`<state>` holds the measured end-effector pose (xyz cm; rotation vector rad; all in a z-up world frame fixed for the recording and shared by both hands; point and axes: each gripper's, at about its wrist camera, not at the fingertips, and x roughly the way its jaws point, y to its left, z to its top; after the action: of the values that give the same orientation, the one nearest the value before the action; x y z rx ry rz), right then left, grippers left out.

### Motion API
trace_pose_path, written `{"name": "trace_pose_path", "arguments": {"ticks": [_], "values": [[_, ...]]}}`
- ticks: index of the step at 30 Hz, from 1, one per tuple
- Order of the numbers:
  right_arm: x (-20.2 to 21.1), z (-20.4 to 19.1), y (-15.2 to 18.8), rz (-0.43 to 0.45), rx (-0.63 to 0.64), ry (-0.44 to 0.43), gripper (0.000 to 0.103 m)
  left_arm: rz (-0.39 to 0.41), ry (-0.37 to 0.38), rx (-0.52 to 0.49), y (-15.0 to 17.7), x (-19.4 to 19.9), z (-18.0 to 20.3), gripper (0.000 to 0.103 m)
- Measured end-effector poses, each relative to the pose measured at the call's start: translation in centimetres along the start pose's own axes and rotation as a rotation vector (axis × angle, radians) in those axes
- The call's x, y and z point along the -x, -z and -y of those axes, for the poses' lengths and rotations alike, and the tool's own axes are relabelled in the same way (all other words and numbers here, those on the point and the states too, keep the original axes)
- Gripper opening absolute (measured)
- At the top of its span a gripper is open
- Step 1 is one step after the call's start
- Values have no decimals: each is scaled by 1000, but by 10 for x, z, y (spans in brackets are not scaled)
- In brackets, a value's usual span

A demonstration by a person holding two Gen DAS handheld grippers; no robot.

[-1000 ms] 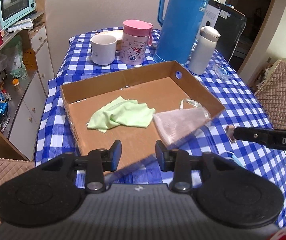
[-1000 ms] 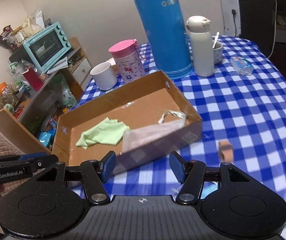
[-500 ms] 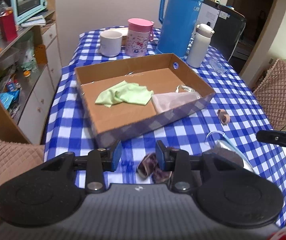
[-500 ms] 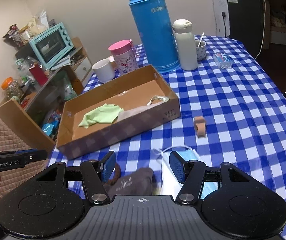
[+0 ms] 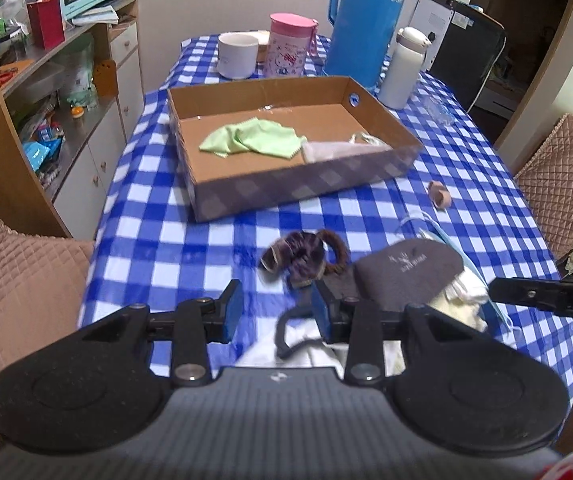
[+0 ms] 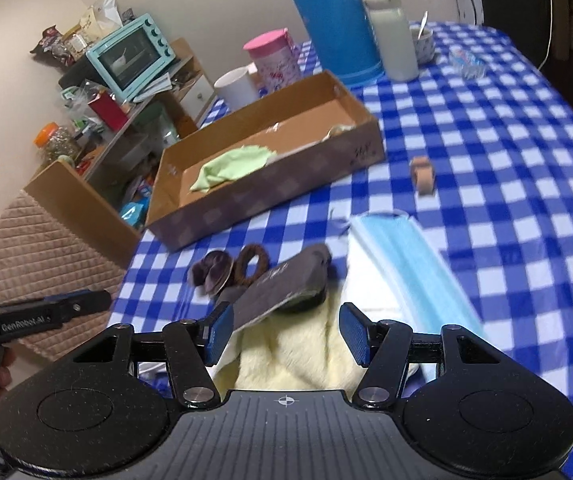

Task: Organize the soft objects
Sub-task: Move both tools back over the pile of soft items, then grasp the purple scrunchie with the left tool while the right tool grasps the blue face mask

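While my left claw [image 5: 274, 312] hangs part open and empty over the checked surface [image 5: 174, 248], its own view puts the dark scrunchie [image 5: 294, 254] just ahead of it and slightly to the right, with a brown hair tie [image 5: 336, 254] touching the scrunchie's far side. The grey sock [image 5: 410, 276] lies further right, nearer my right claw [image 5: 526, 294], whose arm pokes in at that edge. The box [image 5: 306, 194] sits beyond them all, already holding a green cloth [image 5: 254, 142] and a pale pouch [image 5: 334, 148].

In the right view, that claw [image 6: 284, 334] is open wider, gripping nothing, and hovers directly over a cream cloth [image 6: 298, 356]. The sock [image 6: 282, 284] runs lengthwise from the left fingertip up and away to the right, overlapping the cloth. A blue face mask [image 6: 402, 264] stretches along the right side. I judge the right hand nearer the sock and cloth, the left nearer the scrunchie [image 6: 212, 272].
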<state>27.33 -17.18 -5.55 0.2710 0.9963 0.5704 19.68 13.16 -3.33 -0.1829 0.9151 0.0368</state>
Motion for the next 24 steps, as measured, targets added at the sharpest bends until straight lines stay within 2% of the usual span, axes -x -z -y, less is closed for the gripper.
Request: {"name": "trace_pose_path", "arguments": {"ticks": [15, 24], "values": [[-6, -5, 9, -21, -22, -47, 59, -57, 11, -17, 25, -3, 18, 34], [9, 10, 19, 11, 4, 36, 59, -73, 26, -43, 26, -9, 24, 34]]}}
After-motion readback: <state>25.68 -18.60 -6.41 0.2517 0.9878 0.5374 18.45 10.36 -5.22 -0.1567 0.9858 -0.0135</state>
